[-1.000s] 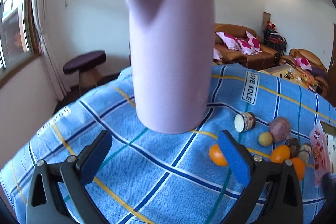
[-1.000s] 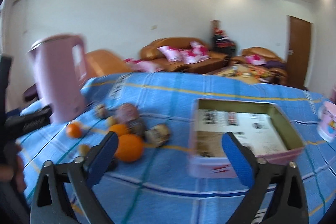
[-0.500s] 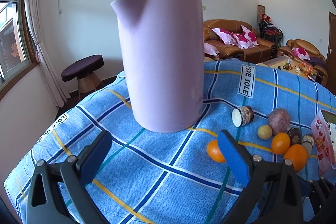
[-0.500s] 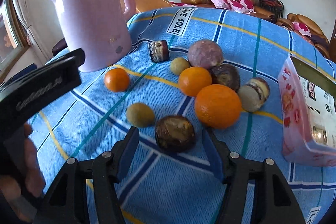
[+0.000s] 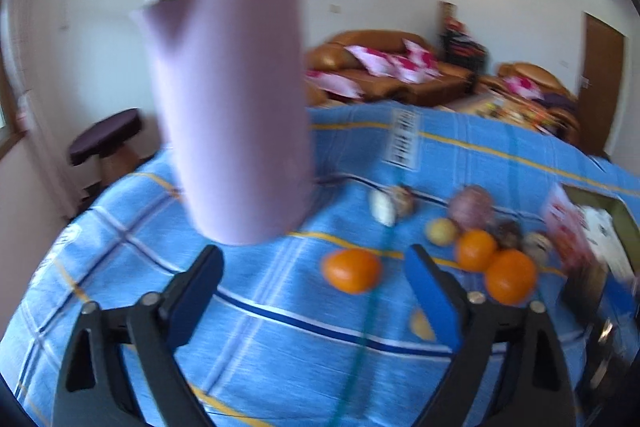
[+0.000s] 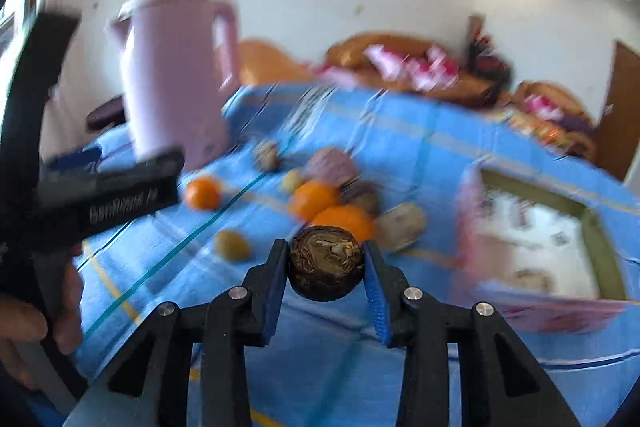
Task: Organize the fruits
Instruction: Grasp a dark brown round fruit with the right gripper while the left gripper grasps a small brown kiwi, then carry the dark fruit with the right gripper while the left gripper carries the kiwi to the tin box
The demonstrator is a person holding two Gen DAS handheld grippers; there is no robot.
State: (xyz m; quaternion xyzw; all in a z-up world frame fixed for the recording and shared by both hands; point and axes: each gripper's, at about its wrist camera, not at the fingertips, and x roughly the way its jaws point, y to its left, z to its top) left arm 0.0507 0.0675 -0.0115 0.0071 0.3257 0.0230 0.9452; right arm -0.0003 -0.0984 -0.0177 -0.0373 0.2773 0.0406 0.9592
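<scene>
Now, on the left, the left gripper (image 5: pixel 314 267) hangs over the blue cloth (image 5: pixel 280 339) near the pink kettle (image 5: pixel 228 107); its jaws are closing, but nothing is between them. In the middle the loose fruits lie together, with one small orange (image 6: pixel 203 192) apart. Further right, the right gripper (image 6: pixel 326 269) is clenched on a dark brown round fruit (image 6: pixel 326 267), lifted over the cloth. The step seems to be the carrying; next it must reach the pink box (image 6: pixel 536 227) on the right and let go gently inside.
</scene>
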